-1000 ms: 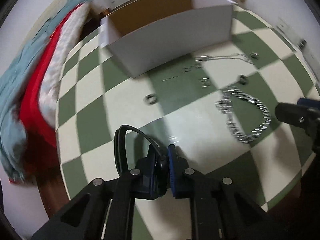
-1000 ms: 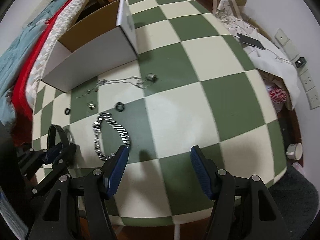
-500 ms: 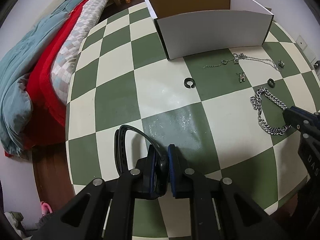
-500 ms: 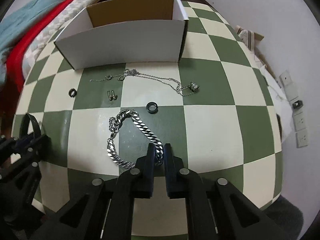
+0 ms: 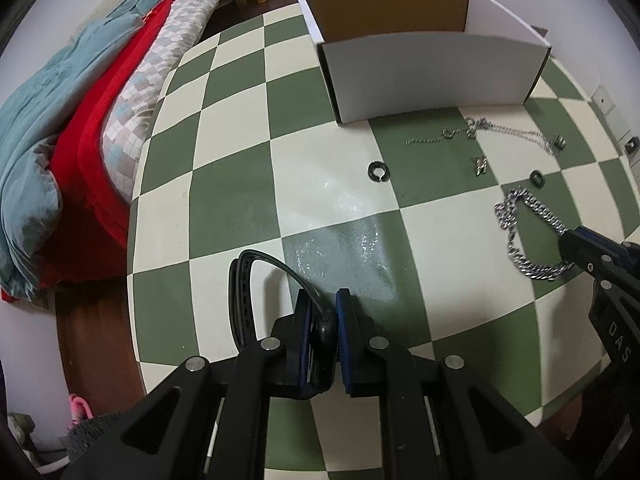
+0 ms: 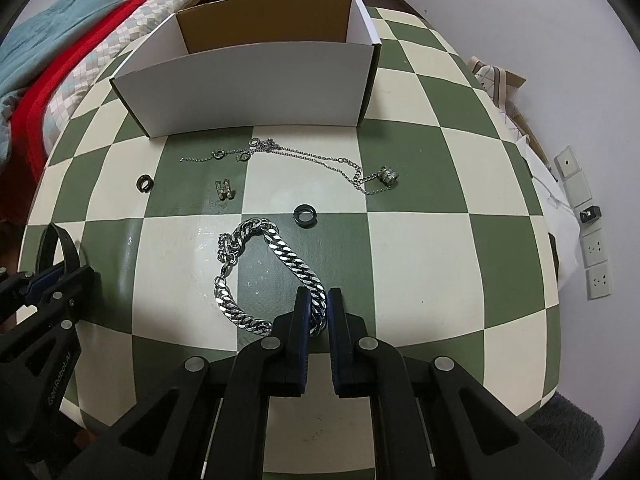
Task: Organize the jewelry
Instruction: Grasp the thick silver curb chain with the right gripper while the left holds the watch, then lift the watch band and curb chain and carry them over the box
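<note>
My right gripper point(image 6: 319, 304) is shut on the near end of a thick silver chain bracelet point(image 6: 256, 256), which lies on the checkered table; it also shows in the left wrist view point(image 5: 516, 236). My left gripper point(image 5: 324, 312) is shut on a black watch; its strap point(image 5: 242, 292) loops up to the left. A thin silver necklace point(image 6: 304, 156), an H-shaped charm point(image 6: 225, 189), two black rings point(image 6: 305, 215) point(image 6: 144, 183) and a silver bead point(image 6: 389, 175) lie in front of an open white box point(image 6: 256, 80).
The round green-and-cream table point(image 6: 420, 248) has its edge close in front of both grippers. A bed with red and teal bedding point(image 5: 80, 120) stands to the left. Wall sockets point(image 6: 592, 248) and a cloth-covered pile point(image 6: 532, 152) are on the right.
My right gripper has closed from wide open onto the chain bracelet. Both views have swung so the box sits straight ahead. The left gripper has stayed shut on the watch.
</note>
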### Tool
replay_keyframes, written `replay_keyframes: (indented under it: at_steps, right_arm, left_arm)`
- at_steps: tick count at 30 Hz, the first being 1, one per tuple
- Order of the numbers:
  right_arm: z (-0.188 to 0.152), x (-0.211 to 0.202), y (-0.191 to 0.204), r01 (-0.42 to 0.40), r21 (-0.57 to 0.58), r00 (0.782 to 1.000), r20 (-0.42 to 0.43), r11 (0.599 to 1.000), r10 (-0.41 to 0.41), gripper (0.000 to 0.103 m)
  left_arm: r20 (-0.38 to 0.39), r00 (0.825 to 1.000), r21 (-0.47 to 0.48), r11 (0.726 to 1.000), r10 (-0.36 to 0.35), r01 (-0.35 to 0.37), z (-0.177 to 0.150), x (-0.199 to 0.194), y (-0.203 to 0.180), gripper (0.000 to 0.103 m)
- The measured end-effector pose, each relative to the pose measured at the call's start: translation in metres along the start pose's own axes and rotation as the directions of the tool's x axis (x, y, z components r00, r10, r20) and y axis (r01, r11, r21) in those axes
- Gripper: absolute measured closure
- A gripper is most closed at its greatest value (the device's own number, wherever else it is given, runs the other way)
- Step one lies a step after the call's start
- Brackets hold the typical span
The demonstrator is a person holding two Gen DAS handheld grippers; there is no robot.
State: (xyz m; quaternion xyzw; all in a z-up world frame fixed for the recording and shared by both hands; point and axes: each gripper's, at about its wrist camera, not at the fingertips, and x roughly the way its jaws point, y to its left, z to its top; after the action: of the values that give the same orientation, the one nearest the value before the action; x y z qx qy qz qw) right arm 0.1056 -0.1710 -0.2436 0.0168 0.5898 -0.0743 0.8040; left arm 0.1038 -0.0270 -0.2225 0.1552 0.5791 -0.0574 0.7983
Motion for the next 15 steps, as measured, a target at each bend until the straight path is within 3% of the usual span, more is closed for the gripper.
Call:
replay_keyframes:
  at_steps: [15]
  right_arm:
    - [0.017,-0.069,-0.015,-0.127,0.057,0.986,0.116,0.99,0.12,0.095]
  left_arm:
    - [0.101,0.991,-0.063,0.993,-0.091,0.098,0.02,-0.058,0.005,0.094]
